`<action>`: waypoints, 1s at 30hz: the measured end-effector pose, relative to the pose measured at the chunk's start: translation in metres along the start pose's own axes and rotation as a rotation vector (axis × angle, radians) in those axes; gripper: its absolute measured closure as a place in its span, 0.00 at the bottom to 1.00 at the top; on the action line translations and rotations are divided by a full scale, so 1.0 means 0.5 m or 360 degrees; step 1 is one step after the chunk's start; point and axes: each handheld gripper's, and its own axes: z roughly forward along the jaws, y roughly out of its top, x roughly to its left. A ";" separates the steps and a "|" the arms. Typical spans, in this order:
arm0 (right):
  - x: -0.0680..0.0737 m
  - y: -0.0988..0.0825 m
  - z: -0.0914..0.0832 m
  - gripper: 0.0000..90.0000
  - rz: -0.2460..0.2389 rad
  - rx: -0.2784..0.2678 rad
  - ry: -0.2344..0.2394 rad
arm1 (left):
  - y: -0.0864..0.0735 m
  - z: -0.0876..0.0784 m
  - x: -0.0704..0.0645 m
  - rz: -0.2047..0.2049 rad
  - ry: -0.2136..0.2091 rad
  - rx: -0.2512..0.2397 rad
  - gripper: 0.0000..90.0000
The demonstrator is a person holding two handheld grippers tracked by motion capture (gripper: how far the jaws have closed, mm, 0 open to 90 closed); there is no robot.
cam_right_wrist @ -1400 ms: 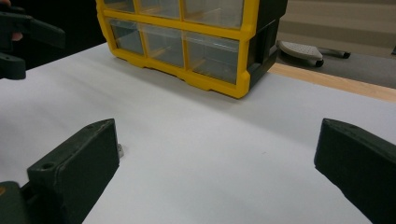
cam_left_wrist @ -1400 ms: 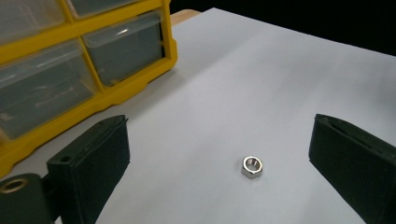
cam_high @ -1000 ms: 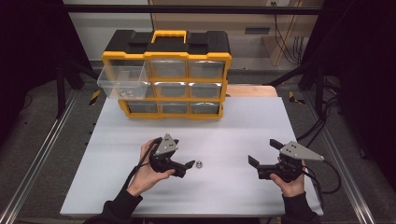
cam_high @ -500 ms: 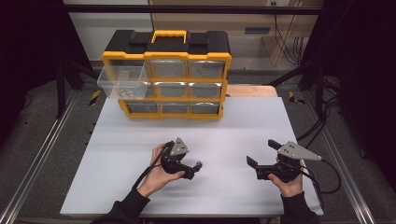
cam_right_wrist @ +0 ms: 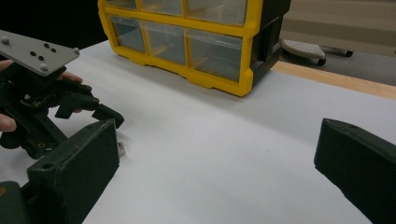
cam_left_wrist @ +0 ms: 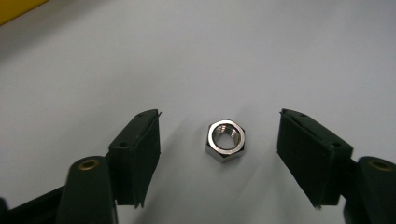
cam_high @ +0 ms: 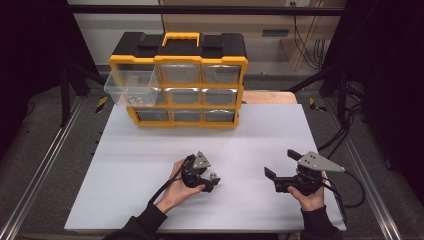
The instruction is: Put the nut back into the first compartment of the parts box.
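Nut (cam_high: 214,176) in the high view too small to tell its shape, partly covered by the left tongs (cam_high: 212,183). In the right gripper view, same nut (cam_right_wrist: 121,149) mostly hidden behind a black jaw, only a small edge visible. Organizer (cam_right_wrist: 196,37) cut off there by the top edge. Small metal pieces in the pulled-out drawer (cam_high: 131,86) too small to identify. Forearms cut off by the bottom edge of the high view.

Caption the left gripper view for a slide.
Left tool closing around a steel hex nut lying flat on the white table, pads not yet touching it.
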 end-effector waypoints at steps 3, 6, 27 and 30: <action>0.001 0.000 0.001 0.01 0.0001 0.0001 0.0002 | 0.000 0.003 0.000 -0.0005 -0.0024 0.0015 0.43; 0.001 0.000 0.001 0.01 -0.0001 0.0002 0.0002 | 0.000 0.005 -0.001 -0.0007 -0.0021 0.0027 0.52; 0.000 0.001 -0.001 0.01 0.0002 -0.0007 0.0004 | 0.007 0.011 -0.008 -0.0012 0.0017 0.0108 0.77; -0.001 0.001 -0.003 0.01 0.0005 -0.0007 0.0006 | 0.008 0.010 -0.006 -0.0020 0.0012 0.0121 0.77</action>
